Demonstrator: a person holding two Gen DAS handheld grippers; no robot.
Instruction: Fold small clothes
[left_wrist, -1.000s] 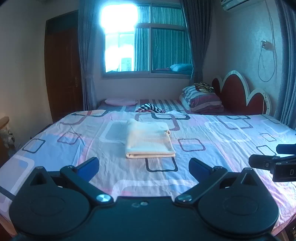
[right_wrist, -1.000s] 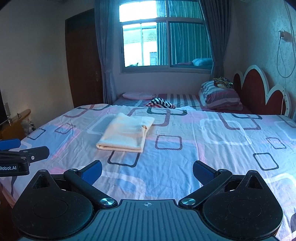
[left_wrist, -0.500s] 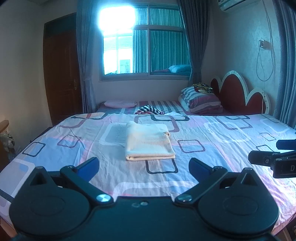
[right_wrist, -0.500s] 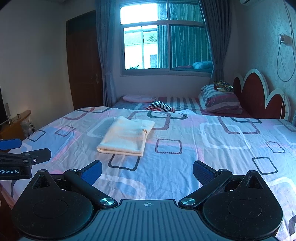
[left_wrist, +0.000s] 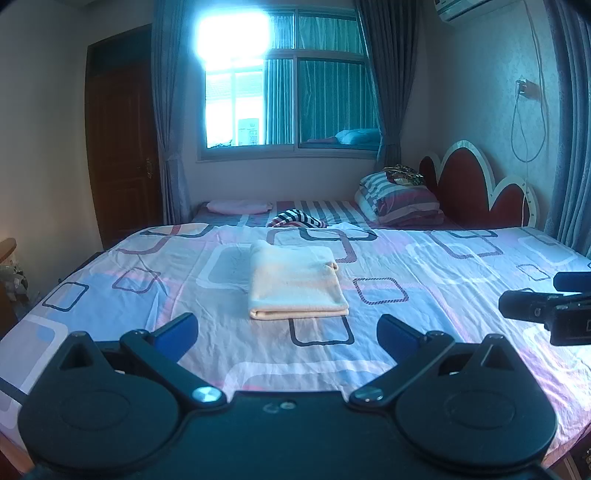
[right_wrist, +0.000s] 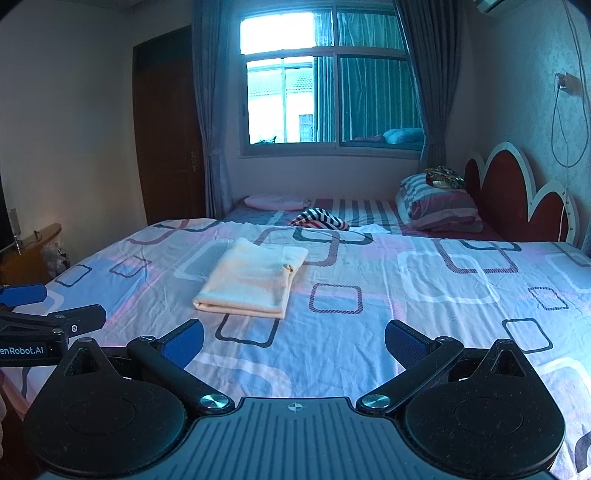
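Note:
A cream garment (left_wrist: 295, 282) lies folded into a neat rectangle on the patterned bedsheet (left_wrist: 424, 295); it also shows in the right wrist view (right_wrist: 255, 282). My left gripper (left_wrist: 288, 336) is open and empty, held above the bed's near edge, short of the garment. My right gripper (right_wrist: 293, 341) is open and empty, level with it and to its right. The right gripper's fingers show at the right edge of the left wrist view (left_wrist: 546, 314), and the left gripper's fingers at the left edge of the right wrist view (right_wrist: 48, 325).
A striped black-and-white cloth (left_wrist: 295, 218) and a pink pillow (left_wrist: 236, 206) lie at the far side of the bed. Striped pillows (left_wrist: 399, 199) sit by the red headboard (left_wrist: 476, 192). A wooden door (left_wrist: 122, 147) and a window (left_wrist: 288, 99) are behind.
Both grippers have drawn back and risen slightly, so the folded garment sits a little lower and farther in view. The garment has not moved; both grippers stay open.

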